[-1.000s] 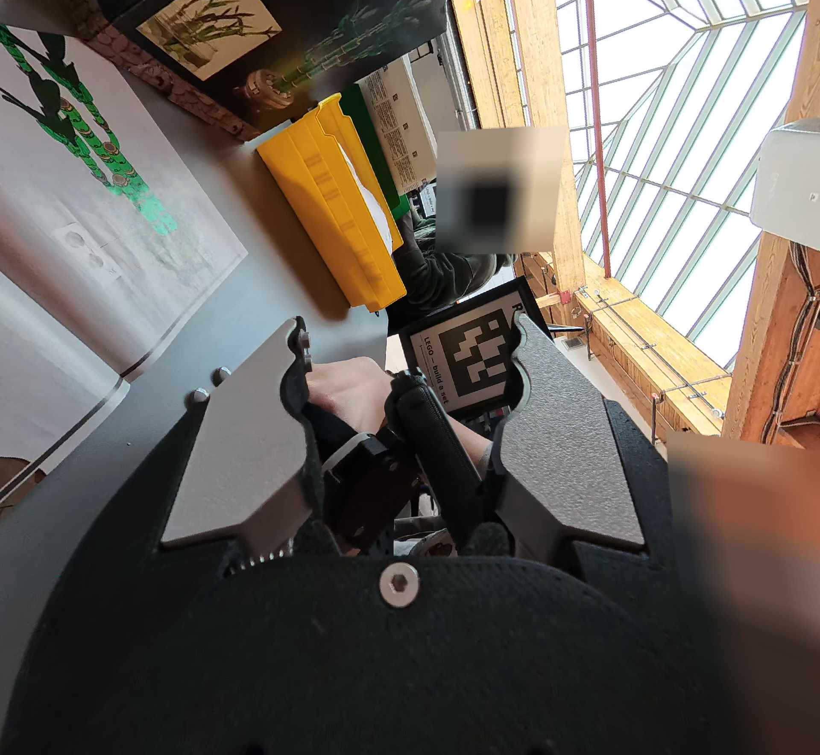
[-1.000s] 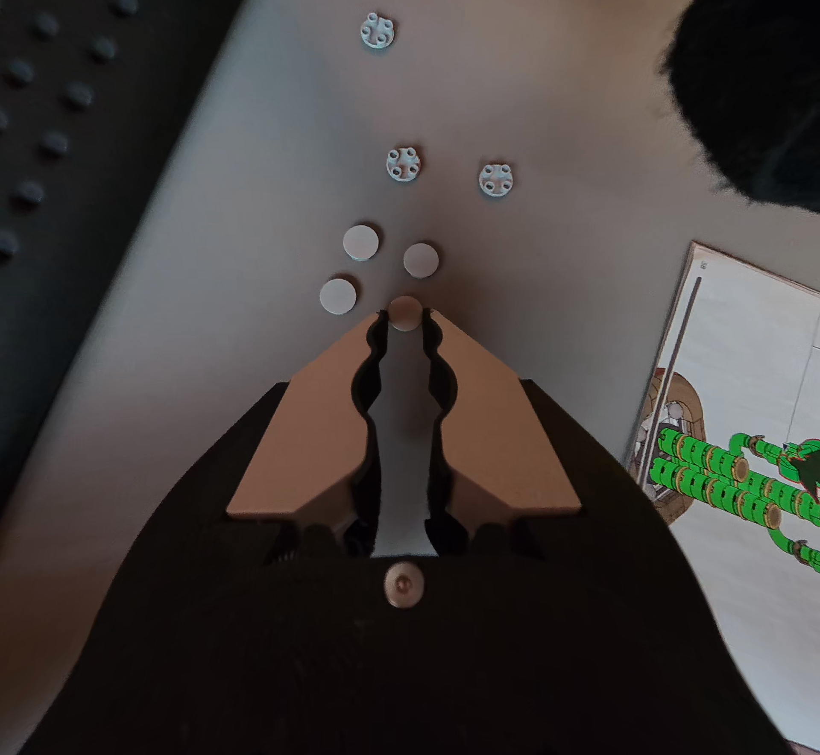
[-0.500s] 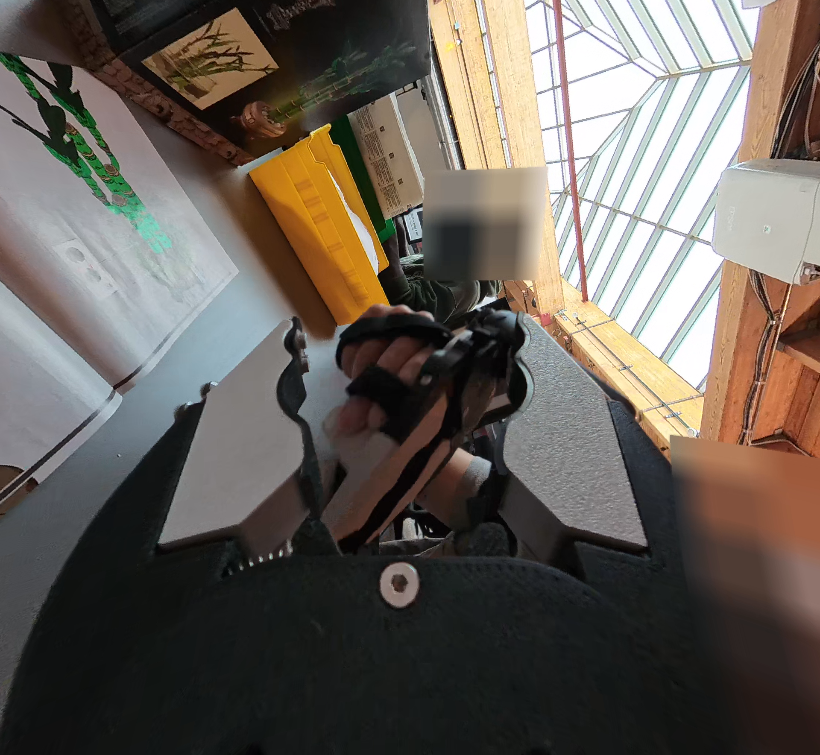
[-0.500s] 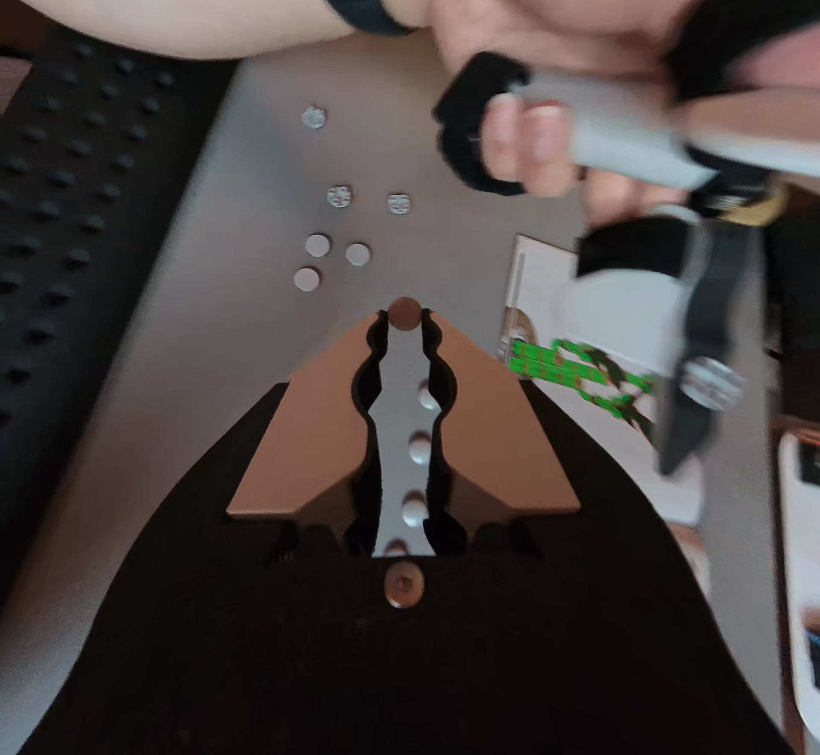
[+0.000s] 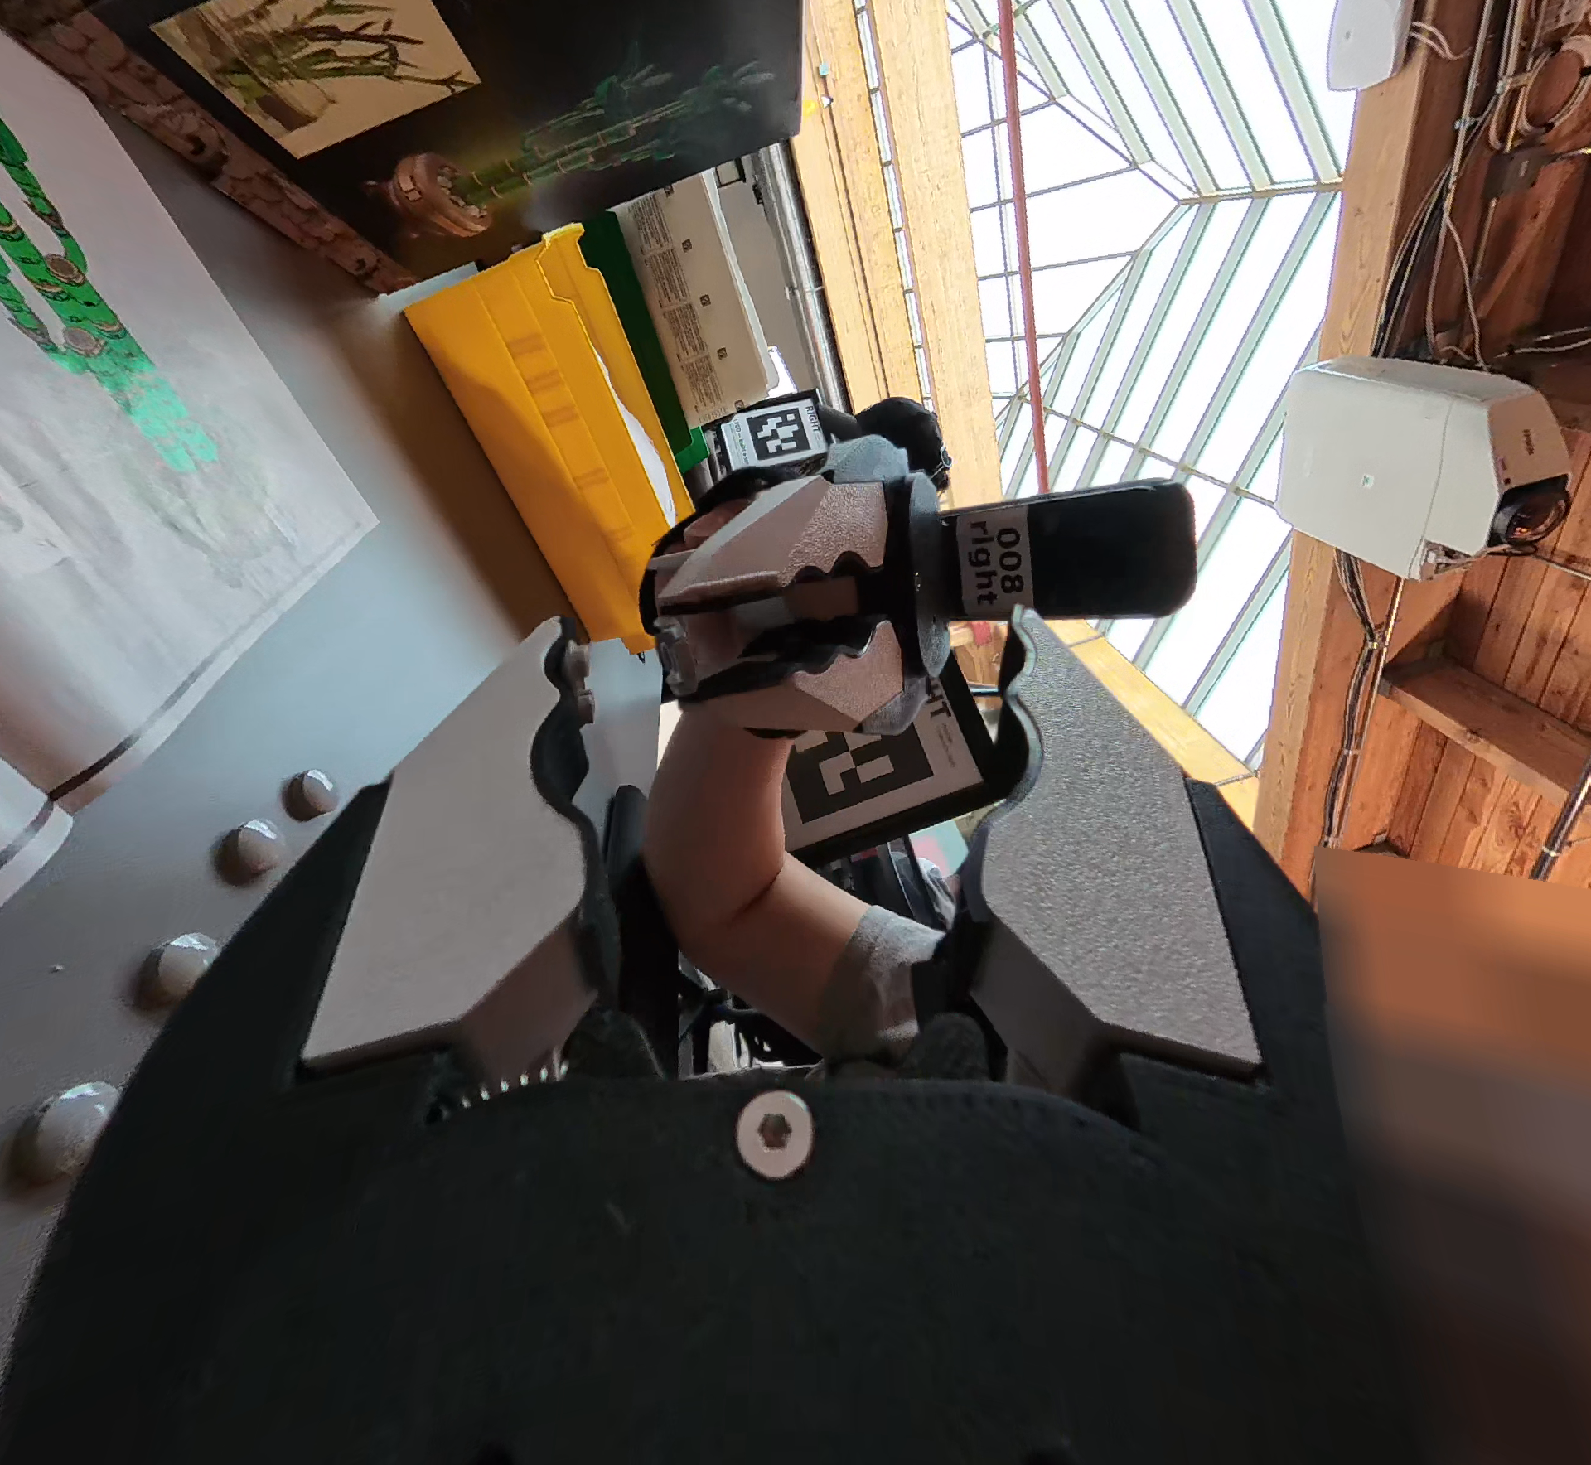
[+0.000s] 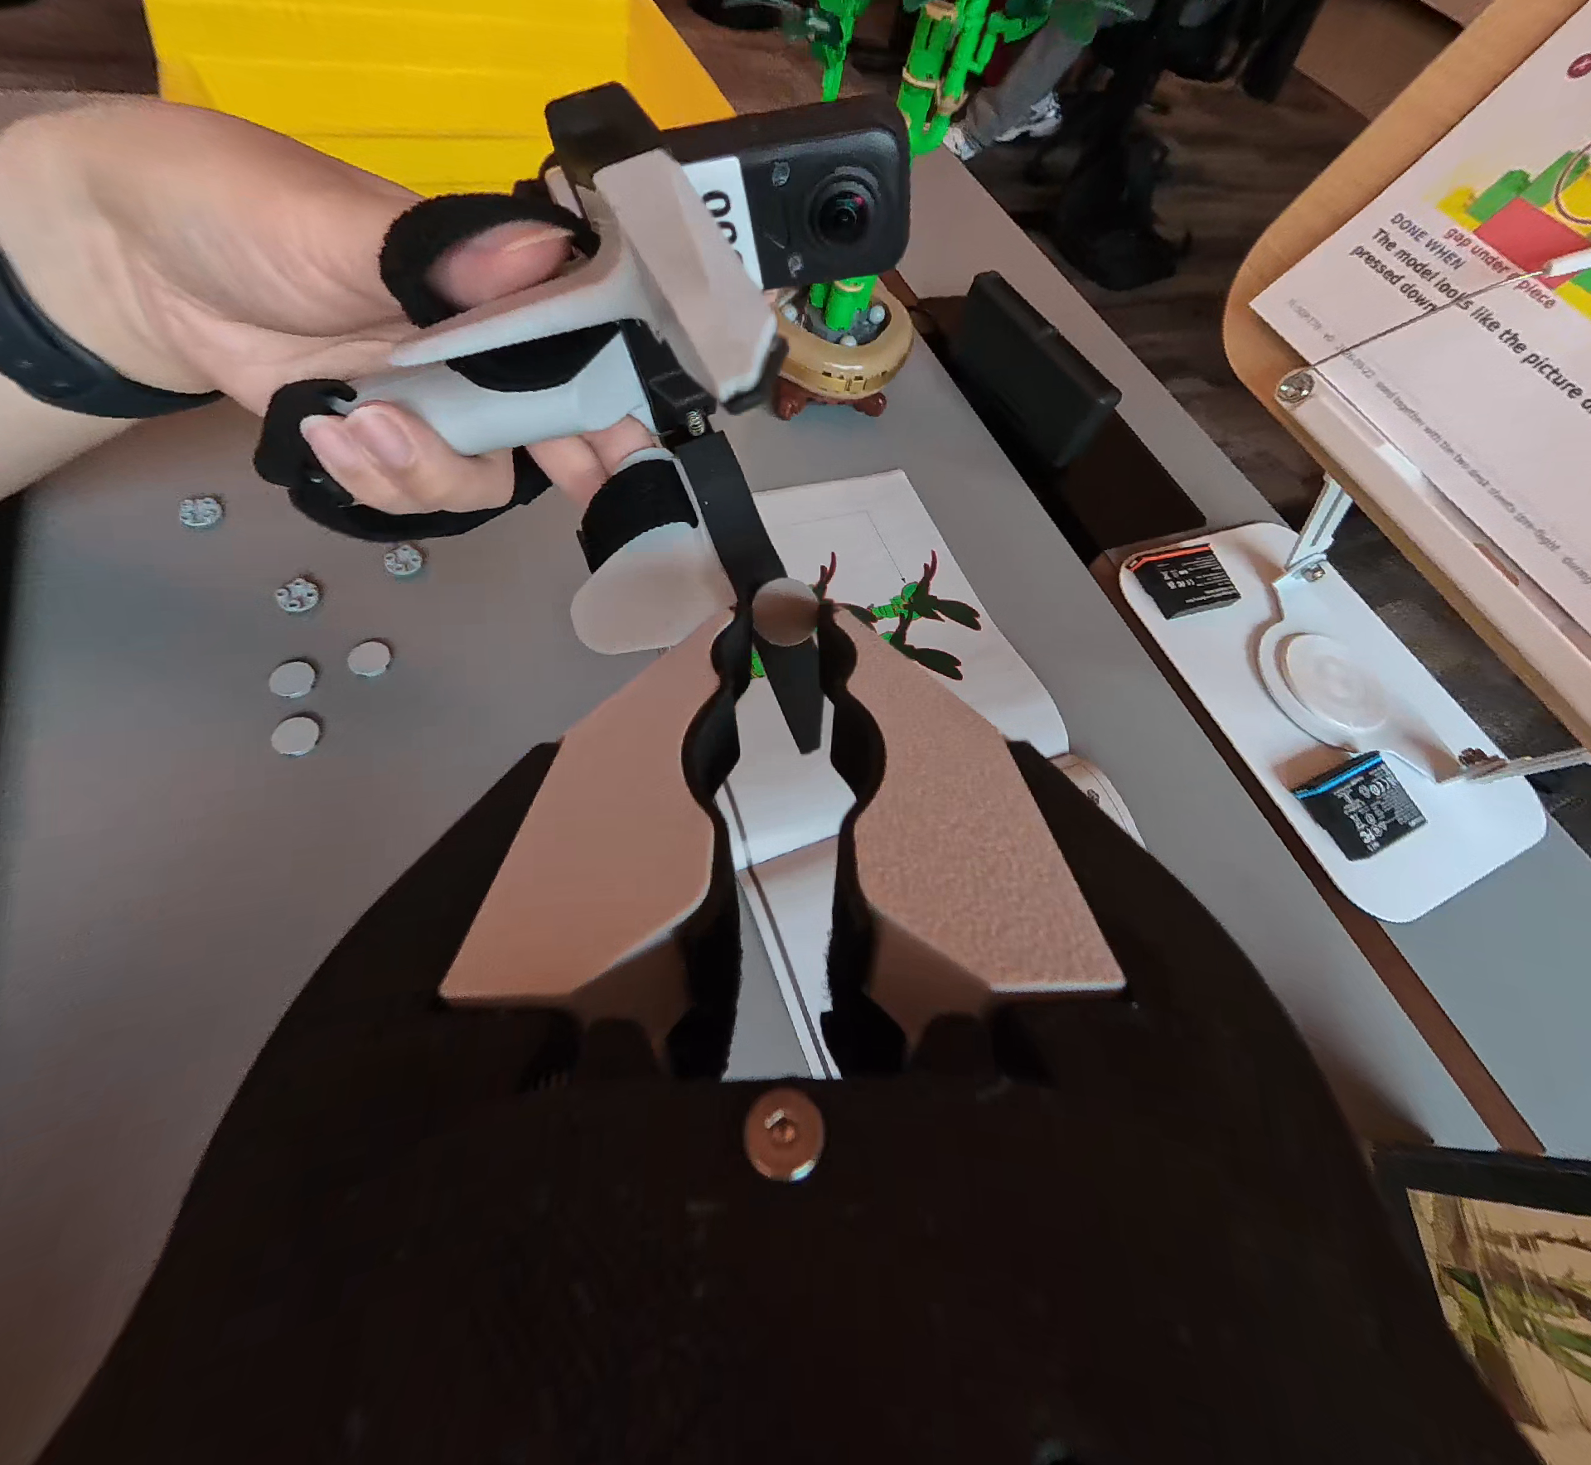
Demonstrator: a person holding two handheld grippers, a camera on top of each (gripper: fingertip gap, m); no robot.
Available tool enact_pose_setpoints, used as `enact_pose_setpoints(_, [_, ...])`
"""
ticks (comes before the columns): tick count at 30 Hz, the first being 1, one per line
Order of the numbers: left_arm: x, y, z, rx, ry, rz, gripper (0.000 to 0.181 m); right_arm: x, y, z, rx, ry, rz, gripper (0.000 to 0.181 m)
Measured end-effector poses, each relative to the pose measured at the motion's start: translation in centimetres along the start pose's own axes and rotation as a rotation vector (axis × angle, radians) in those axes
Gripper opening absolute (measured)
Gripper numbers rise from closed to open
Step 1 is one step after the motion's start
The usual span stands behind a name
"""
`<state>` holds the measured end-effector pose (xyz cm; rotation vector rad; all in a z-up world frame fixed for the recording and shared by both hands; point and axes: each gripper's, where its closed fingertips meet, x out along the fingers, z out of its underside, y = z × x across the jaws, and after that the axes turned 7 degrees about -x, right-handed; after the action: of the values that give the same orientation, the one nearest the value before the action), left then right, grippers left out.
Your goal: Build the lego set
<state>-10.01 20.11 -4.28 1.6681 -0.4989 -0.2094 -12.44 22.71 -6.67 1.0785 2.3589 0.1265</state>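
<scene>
In the right wrist view, loose grey discs (image 6: 294, 680) lie on the bench (image 6: 172, 864) at left. At centre the right hand-held gripper (image 6: 782, 616) pinches one round disc (image 6: 782, 611) at its tips. The bamboo model (image 6: 848, 339) stands beyond, upper centre. The left hand-held gripper (image 5: 796, 662) gapes wide, empty.

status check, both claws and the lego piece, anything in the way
Right claw shut on small grey round tile, lifted off grey table. Left claw open, empty. Nothing blocking.
</scene>
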Motion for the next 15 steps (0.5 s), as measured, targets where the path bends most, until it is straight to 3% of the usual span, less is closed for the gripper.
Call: enact_pose_setpoints(15, [-0.07,0.39,-0.60,-0.004,0.042,0.033,0.094,0.97,0.38,0.02,-0.021,-0.083,0.131,0.014])
